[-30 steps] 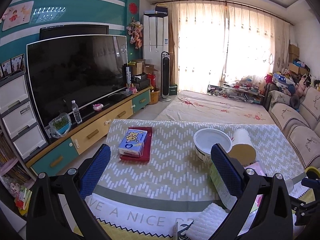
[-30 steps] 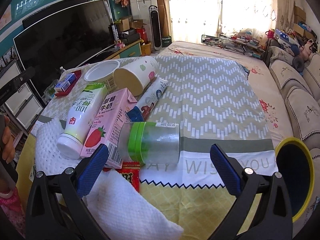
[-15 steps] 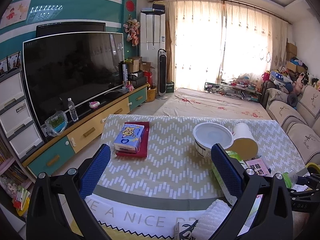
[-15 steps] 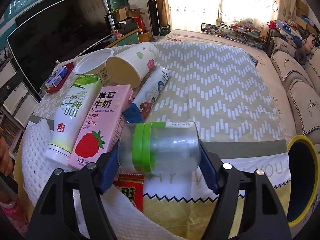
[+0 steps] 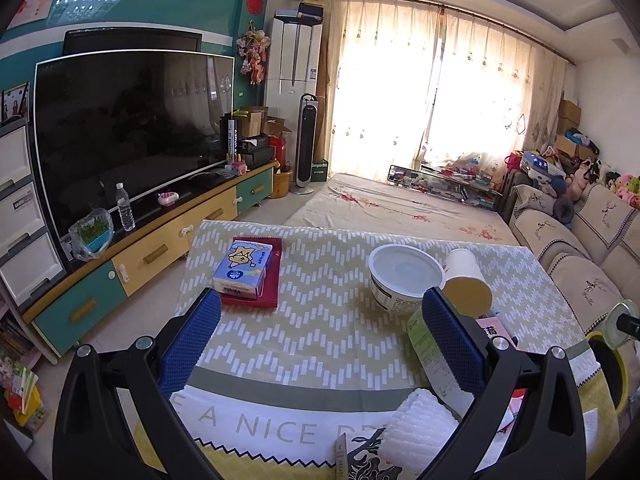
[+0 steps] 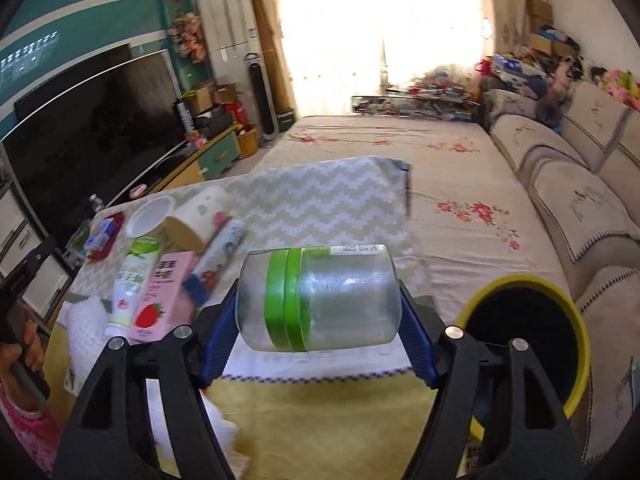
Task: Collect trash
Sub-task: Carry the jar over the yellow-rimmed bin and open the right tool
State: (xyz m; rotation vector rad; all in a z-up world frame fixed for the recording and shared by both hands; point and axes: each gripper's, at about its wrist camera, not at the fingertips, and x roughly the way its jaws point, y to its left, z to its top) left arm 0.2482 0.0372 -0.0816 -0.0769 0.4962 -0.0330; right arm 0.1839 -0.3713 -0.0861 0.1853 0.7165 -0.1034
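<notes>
Clear plastic jar (image 6: pixel 318 298) with a green band, lying sideways: your right gripper (image 6: pixel 318 312) is clamped on it, blue pads pressing both ends, and it is lifted above the near edge of the table (image 6: pixel 320 200). Just to its right, a yellow-rimmed bin (image 6: pixel 576 320) with a dark inside. To its left, on the tablecloth: a pink strawberry milk carton (image 6: pixel 160 296), a green-and-white bottle (image 6: pixel 132 280) lying flat, a tipped paper cup (image 6: pixel 196 220), a white bowl (image 6: pixel 150 216). Your left gripper (image 5: pixel 320 340) hangs with its jaws spread wide and nothing between them, over bare zigzag cloth. Beyond it, a blue tissue pack (image 5: pixel 242 270) rests on a red packet (image 5: pixel 272 276).
</notes>
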